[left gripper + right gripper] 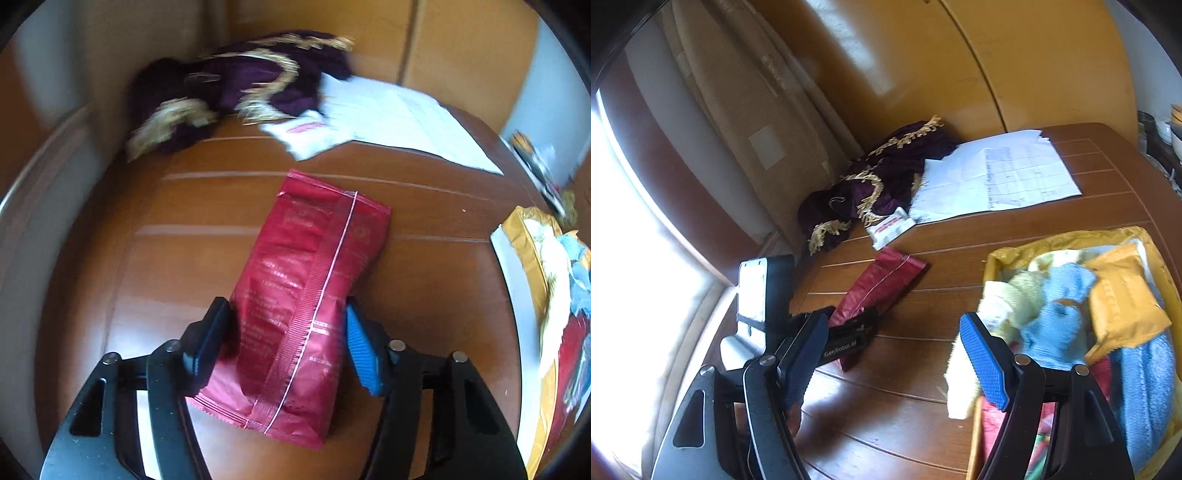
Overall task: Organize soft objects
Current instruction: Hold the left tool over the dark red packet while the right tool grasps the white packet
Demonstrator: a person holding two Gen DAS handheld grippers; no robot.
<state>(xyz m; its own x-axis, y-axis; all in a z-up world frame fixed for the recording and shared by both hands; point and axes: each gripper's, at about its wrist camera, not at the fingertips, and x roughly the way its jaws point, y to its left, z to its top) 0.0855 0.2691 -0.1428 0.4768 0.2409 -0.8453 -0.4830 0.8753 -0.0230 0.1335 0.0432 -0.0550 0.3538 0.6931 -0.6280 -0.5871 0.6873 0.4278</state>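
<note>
A red foil pouch [295,288] lies lengthwise on the brown wooden table [166,258]. My left gripper [286,306] is around its near half, both pads touching its long sides. The right wrist view shows the same pouch [882,284] with the left gripper's black body [849,339] at its near end. My right gripper [892,325] stands open over bare wood, nothing between its fingers [982,358]. Just right of it sits a yellow-lined container [1001,254] filled with blue and pale yellow cloths and an orange packet [1123,299]. Its edge [517,229] also shows in the left wrist view.
A purple velvet cloth with gold fringe [875,181] is bunched at the table's far corner against the wall. White papers [997,173] and a small white packet [890,229] lie beside it. A curtain [757,110] and a bright window are to the left, bowls [1171,125] at far right.
</note>
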